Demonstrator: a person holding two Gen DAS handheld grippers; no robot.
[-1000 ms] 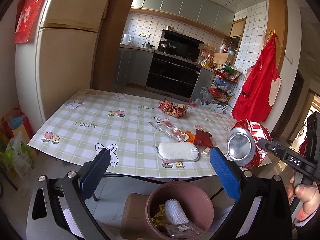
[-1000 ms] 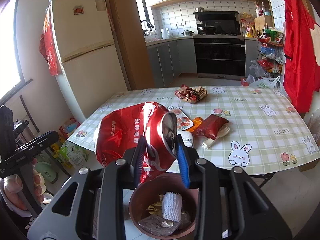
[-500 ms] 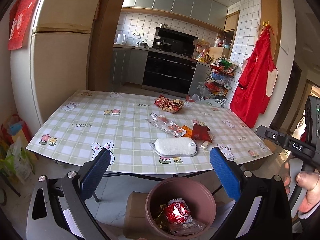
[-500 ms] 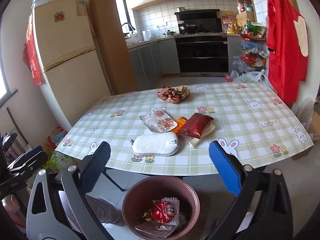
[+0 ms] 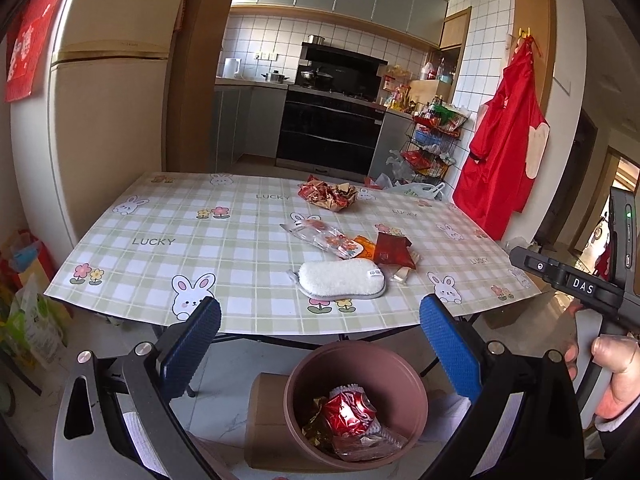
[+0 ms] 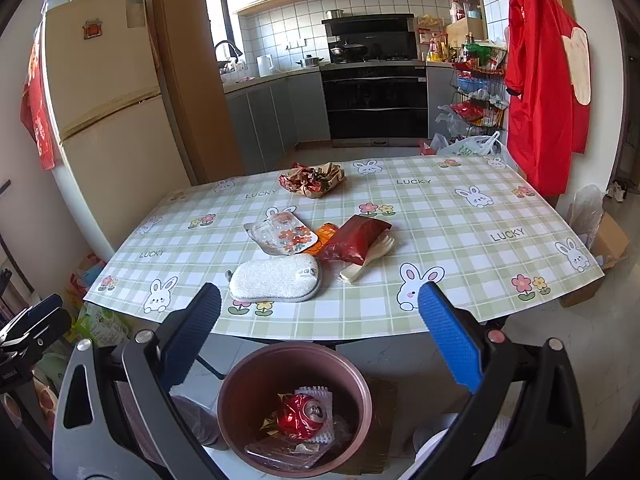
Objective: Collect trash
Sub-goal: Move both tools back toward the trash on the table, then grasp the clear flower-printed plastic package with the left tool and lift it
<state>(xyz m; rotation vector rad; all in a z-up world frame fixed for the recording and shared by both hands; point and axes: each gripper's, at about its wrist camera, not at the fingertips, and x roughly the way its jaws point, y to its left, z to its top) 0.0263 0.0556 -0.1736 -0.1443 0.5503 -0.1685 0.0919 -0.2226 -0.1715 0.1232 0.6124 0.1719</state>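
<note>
Right wrist view: right hand-held gripper (image 6: 320, 340) gapes wide, empty, poised above the bin (image 6: 236, 376) where the crushed can (image 6: 302, 416) lies; wrappers wait ahead on the tabletop (image 6: 460, 240).

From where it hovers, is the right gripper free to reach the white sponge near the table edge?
Probably yes. The right gripper is open and empty, and the sponge lies nearest the edge with nothing in front; the red packet sits behind it.

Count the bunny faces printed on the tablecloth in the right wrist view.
9 show: two at the near edge, three on the right, one at the far edge, three toward the left. Trash may hide more.
</note>
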